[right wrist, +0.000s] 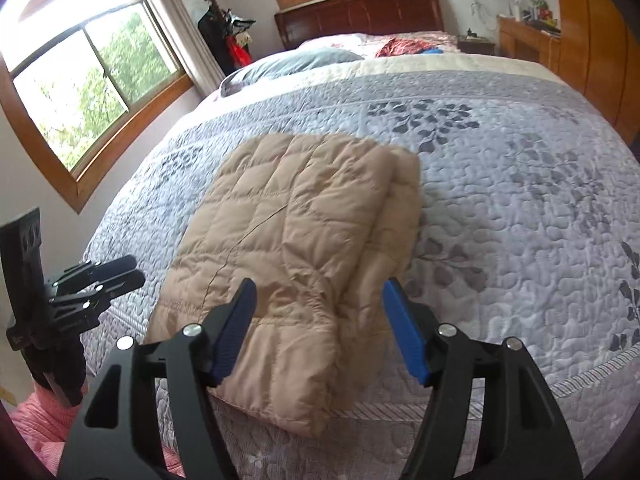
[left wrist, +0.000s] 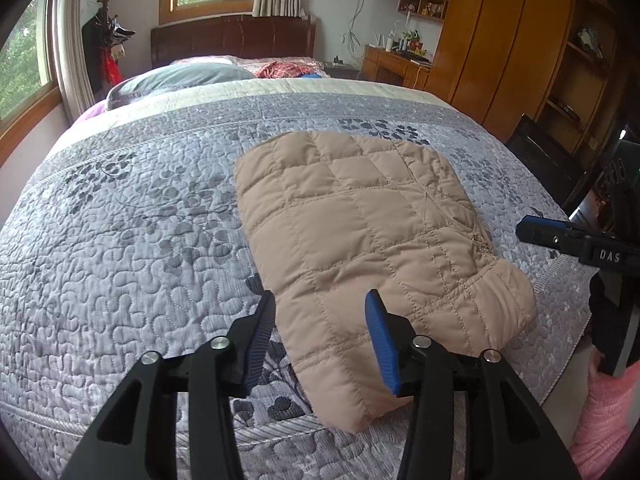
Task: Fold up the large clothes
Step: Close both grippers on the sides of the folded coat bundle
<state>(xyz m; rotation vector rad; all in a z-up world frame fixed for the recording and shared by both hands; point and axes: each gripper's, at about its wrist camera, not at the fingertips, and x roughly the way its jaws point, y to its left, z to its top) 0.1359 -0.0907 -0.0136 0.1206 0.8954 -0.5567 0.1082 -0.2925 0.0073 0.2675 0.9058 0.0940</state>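
A tan quilted jacket point(left wrist: 360, 224) point(right wrist: 296, 236) lies folded into a thick rectangle on the grey patterned bedspread point(left wrist: 132, 240) point(right wrist: 520, 208), near the bed's front edge. My left gripper point(left wrist: 322, 306) hovers open above the jacket's near left corner, nothing between its blue pads. My right gripper point(right wrist: 320, 294) hangs open over the jacket's near right corner, its jaws wide and free of the cloth. In the left wrist view the right gripper point(left wrist: 532, 228) reaches in from the right edge. The left gripper point(right wrist: 132, 268) shows at the left edge of the right wrist view.
Pillows point(left wrist: 180, 78) and bright clothes point(left wrist: 288, 68) lie at the head of the bed by the dark headboard point(left wrist: 232, 38). Wooden wardrobes point(left wrist: 504, 52) stand to the right, windows point(right wrist: 92, 76) to the left. A pink sleeve point(left wrist: 604, 420) shows beside the bed's front edge.
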